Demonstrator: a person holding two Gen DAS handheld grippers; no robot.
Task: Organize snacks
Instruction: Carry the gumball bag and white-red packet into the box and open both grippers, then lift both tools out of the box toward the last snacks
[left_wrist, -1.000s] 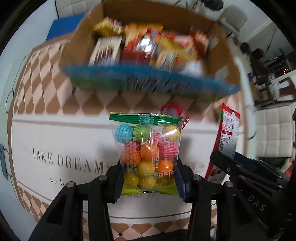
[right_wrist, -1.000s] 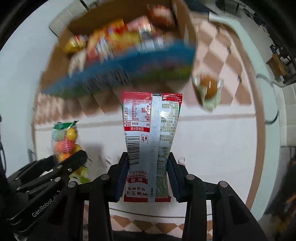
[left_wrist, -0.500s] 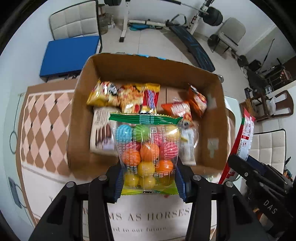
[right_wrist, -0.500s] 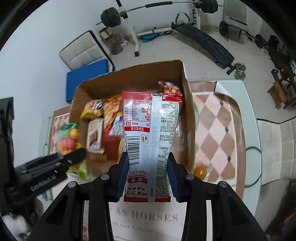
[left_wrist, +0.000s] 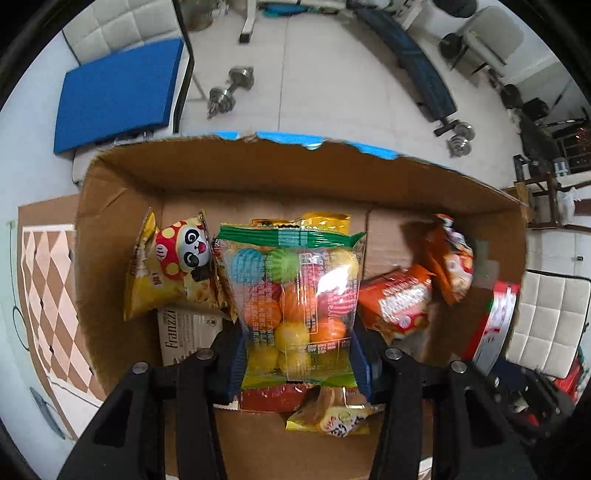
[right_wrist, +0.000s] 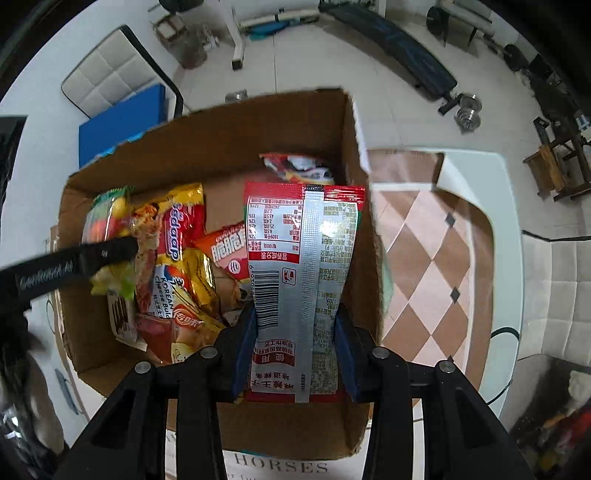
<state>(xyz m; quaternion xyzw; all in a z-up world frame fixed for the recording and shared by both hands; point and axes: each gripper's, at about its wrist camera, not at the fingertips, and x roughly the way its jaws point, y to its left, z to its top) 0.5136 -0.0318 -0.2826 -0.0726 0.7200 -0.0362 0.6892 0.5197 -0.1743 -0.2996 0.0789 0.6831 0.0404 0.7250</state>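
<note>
1. My left gripper is clamping the bag of coloured gumballs, holding it upright over the middle of the cardboard box.
2. My right gripper is gripping the red-and-silver packet, long axis vertical, hanging above the box's right side (nearer that wall).
3. The box lies directly below both.
</note>
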